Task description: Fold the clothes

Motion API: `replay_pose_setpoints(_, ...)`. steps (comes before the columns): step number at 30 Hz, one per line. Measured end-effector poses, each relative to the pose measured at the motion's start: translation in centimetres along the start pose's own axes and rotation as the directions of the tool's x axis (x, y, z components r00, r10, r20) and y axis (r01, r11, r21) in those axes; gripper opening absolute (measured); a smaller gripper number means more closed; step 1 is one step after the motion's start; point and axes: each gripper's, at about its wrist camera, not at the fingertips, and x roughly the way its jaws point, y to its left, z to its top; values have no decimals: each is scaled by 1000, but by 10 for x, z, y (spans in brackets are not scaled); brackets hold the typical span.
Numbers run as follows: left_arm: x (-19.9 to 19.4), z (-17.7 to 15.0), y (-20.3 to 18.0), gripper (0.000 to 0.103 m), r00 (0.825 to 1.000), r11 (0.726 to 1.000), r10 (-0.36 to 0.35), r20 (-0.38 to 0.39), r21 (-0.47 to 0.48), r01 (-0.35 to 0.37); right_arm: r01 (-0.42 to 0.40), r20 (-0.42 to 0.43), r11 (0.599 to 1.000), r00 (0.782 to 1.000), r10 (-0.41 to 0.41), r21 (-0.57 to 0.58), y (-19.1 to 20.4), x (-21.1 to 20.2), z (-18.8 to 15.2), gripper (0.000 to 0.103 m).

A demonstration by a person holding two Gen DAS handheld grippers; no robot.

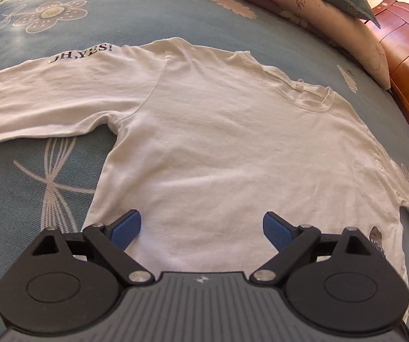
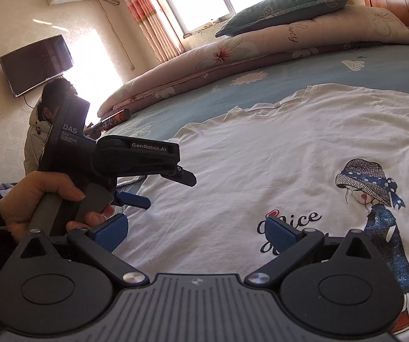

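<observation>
Blue-padded left gripper (image 1: 201, 229) and right gripper (image 2: 196, 232) hover with jaws spread wide, holding nothing, above a white long-sleeved shirt (image 1: 218, 142) lying flat on a flower-patterned bedsheet (image 1: 113, 14).

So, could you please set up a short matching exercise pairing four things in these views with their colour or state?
Things:
1. T-shirt
2. Bed sheet
3. Left gripper
4. Pillow

Descriptions:
A. blue-grey with flowers
B. open, holding nothing
C. white, spread flat
D. teal, on top of the rolled quilt

Pairs: 1-C, 2-A, 3-B, 4-D
</observation>
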Motion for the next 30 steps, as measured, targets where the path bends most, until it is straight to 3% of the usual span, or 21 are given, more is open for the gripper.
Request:
replay_pose_setpoints(2,-9,-9,-3,93,999,1000,10,-34,10,-10,2,-7,1000,1000,-2,25,-4,-2,3,103)
replay_pose_setpoints(7,-25,-16,-27,95,998,992,-42,55,117,35,44,22,999,999,-44,7,-11,-14,8,103)
replay_pose_setpoints(10,-12,-18,-50,97,995,971,-33,93,238,10,157,68,983,986,-151,-92,-14,-18,11,103)
replay_pose_setpoints(14,16,-23,-63,97,997,956,-76,35,285,63,355,102,919,934,-342,-173,-29,-6,16,103)
replay_pose_setpoints(15,21,-27,-64,101,996,950,-80,36,305,65,370,79,914,929,-362,-165,-34,-1,17,103)
replay_pose_setpoints(18,23,-33,-64,102,993,924,-103,59,375,74,368,-24,923,928,-373,-113,-55,17,17,103)
replay_pose_setpoints(20,22,-35,-57,102,986,921,-146,76,375,108,366,-63,926,926,-372,-91,-61,26,12,103)
replay_pose_setpoints(26,19,-37,-36,102,957,899,-271,100,383,214,431,-29,867,892,-451,-251,-45,39,-7,103)
replay_pose_setpoints(30,19,-40,-42,102,962,895,-252,104,404,191,443,-63,866,882,-468,-231,-45,37,-3,103)
